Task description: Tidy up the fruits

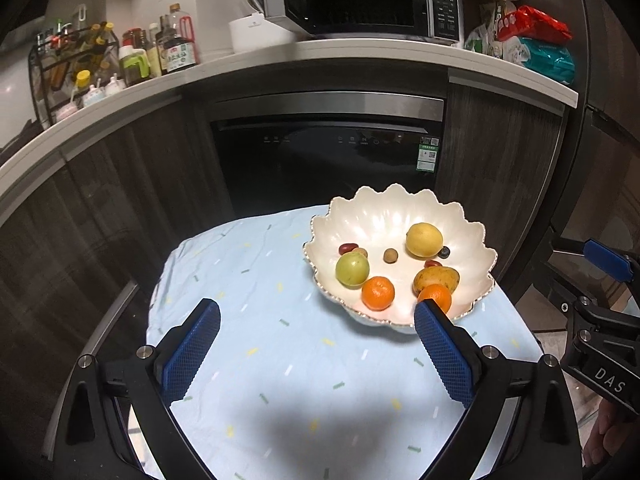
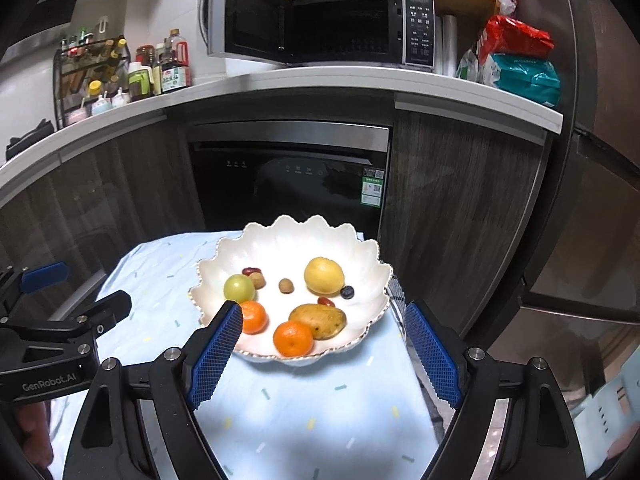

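Since every fruit I can spot already sits in the scalloped white bowl (image 2: 292,240) just ahead of the right gripper (image 2: 324,346), with nothing loose on the blue cloth (image 2: 280,408), this looks basically finished. Both it and the left gripper (image 1: 318,330) hang apart, holding nothing. Count: two oranges (image 2: 293,338), one mango (image 2: 320,320), one yellow fruit (image 2: 324,275), one green fruit (image 2: 239,288), one blueberry (image 2: 347,292), two red dates (image 2: 251,271), two small brown ones (image 2: 286,285).

A white scalloped bowl (image 2: 362,268) on the cloth holds oranges (image 2: 293,338), a mango (image 2: 319,321) and berries.
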Motion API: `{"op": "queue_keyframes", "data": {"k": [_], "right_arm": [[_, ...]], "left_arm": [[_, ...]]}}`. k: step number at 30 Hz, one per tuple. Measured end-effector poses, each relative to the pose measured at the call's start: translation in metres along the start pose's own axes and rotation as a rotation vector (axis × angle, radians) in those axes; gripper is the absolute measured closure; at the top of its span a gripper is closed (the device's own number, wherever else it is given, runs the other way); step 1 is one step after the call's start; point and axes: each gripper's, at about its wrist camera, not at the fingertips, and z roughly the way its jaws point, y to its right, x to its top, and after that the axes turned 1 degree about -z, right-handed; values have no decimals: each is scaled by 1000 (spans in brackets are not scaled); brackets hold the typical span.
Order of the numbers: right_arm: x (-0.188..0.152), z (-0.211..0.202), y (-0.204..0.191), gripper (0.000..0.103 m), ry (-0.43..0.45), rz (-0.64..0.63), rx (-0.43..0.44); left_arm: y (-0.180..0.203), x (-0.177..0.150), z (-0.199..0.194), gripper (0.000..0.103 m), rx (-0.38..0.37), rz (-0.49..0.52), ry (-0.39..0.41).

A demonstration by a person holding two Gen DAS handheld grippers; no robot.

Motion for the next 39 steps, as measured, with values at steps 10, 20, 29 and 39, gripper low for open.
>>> {"op": "queue_keyframes", "data": {"k": [10,20,29,39], "right_arm": [[-12,-26,-7,19,13,-8,7],[-21,-42,-10,19,27,-13,3],[-21,-47,-9,19,40,-8,3],[-20,-50,-8,19,48,-5,3]], "left_arm": [[-10,-23,-30,4,34,-36,8],[-16,-38,-44,4,62,-63,7],[-17,-38,-51,4,71,-66,20],[-17,-37,-53,4,80,-66,27]]}}
